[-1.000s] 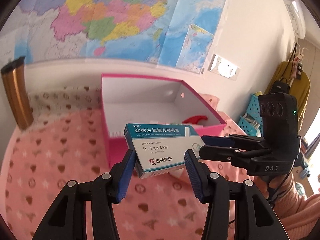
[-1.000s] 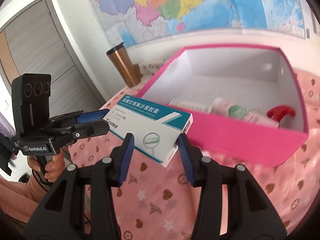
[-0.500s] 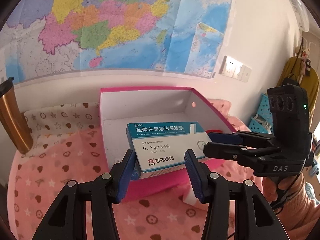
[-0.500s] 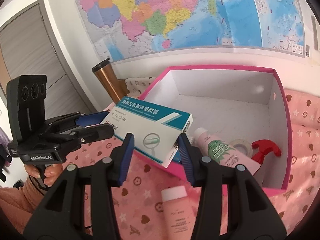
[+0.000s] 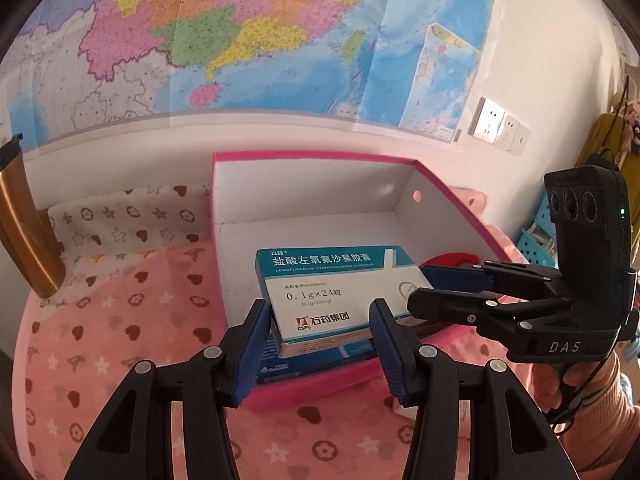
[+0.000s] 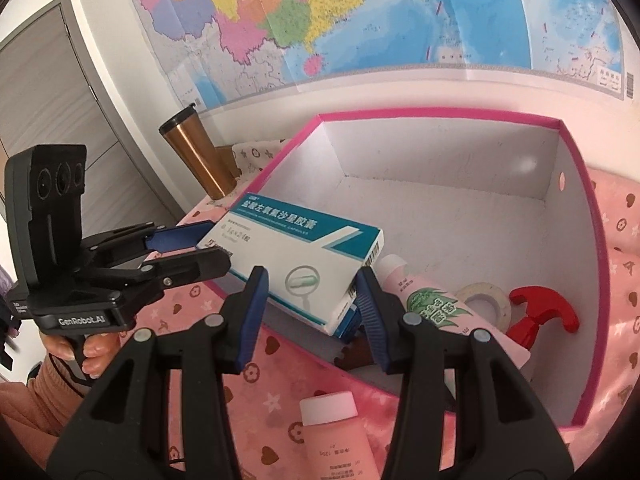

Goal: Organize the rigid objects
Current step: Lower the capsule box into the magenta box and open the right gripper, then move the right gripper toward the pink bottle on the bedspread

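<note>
Medicine box (image 5: 332, 292) sits in the air over the pink box (image 5: 320, 384) near rim, you grip it at both ends | left gripper (image 5: 320, 344) clenched on it | right gripper (image 6: 310, 308) clenched on it | tube (image 6: 432, 308), tape roll (image 6: 486, 300), red hook (image 6: 540, 312) crowd one side | far floor open
</note>
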Action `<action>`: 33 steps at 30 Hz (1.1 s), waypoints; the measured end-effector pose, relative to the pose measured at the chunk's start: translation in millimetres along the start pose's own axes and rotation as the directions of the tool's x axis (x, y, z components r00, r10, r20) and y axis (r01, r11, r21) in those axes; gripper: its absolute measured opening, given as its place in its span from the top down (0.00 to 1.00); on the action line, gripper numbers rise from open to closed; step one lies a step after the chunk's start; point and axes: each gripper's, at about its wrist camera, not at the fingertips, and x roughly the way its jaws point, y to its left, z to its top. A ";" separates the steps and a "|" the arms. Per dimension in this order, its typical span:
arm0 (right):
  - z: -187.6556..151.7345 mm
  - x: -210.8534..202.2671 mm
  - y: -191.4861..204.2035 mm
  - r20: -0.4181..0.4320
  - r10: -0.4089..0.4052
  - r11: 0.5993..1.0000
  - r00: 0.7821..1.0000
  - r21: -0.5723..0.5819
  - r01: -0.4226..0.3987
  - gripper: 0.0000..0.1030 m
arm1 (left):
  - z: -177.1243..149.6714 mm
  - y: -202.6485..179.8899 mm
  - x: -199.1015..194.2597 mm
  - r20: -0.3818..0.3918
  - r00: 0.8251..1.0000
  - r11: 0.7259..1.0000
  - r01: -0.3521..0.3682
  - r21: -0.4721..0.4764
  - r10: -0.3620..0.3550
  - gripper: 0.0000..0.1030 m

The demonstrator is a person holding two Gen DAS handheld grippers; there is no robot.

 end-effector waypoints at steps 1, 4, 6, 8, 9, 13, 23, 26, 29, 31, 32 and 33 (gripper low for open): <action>0.2 1.9 0.1 -0.003 -0.004 1.000 1.000 -0.001 0.004 0.53 | 0.0 0.7 1.7 -0.005 1.000 1.000 -0.003 -0.002 0.003 0.50; 0.3 9.6 -3.9 -0.019 -0.007 1.000 1.000 0.009 0.007 0.53 | -0.4 2.4 5.6 -0.017 1.000 1.000 -0.014 -0.005 0.014 0.50; 0.5 15.3 -5.1 -0.031 -0.011 1.000 0.999 0.011 0.012 0.53 | -0.6 2.5 6.8 -0.018 1.000 1.000 -0.024 -0.002 0.024 0.50; 0.2 19.9 -6.6 -0.041 -0.012 1.000 0.999 0.017 0.013 0.53 | -0.6 2.9 7.1 -0.018 0.999 0.999 -0.032 -0.003 0.032 0.50; 0.3 21.9 -7.2 -0.045 -0.010 1.000 0.999 0.021 0.011 0.53 | -0.5 3.3 7.1 -0.016 0.999 0.999 -0.037 -0.003 0.037 0.50; 0.5 26.5 -7.5 -0.052 0.000 0.999 0.999 0.036 0.002 0.53 | -0.8 6.4 5.9 -0.011 0.999 0.999 -0.043 -0.018 0.043 0.50; -3.1 5.7 -7.6 -0.005 0.022 0.998 1.000 0.053 -0.022 0.53 | -4.6 -2.8 -18.0 0.062 0.997 0.999 -0.035 -0.011 0.036 0.50; -9.4 -14.4 -4.3 0.029 0.034 0.999 0.999 0.042 -0.035 0.53 | -8.7 -9.6 -30.4 0.091 0.996 1.000 -0.009 0.002 0.009 0.50; -19.5 -37.9 -0.7 0.064 0.045 0.999 0.997 0.024 -0.047 0.50 | -14.9 -19.9 -41.4 0.114 0.993 0.999 0.032 0.030 -0.035 0.48; -28.4 -51.3 2.0 0.080 0.037 0.999 0.996 0.013 -0.038 0.49 | -21.0 -29.0 -44.8 0.118 0.991 0.997 0.056 0.052 -0.062 0.48; -34.0 -57.6 2.8 0.084 0.034 0.999 0.996 0.011 -0.035 0.49 | -24.1 -33.0 -45.0 0.113 0.990 0.995 0.073 0.062 -0.079 0.48; -40.1 -63.3 3.3 0.085 0.035 0.999 0.996 0.010 -0.036 0.49 | -27.9 -37.2 -44.5 0.105 0.989 0.993 0.094 0.072 -0.102 0.48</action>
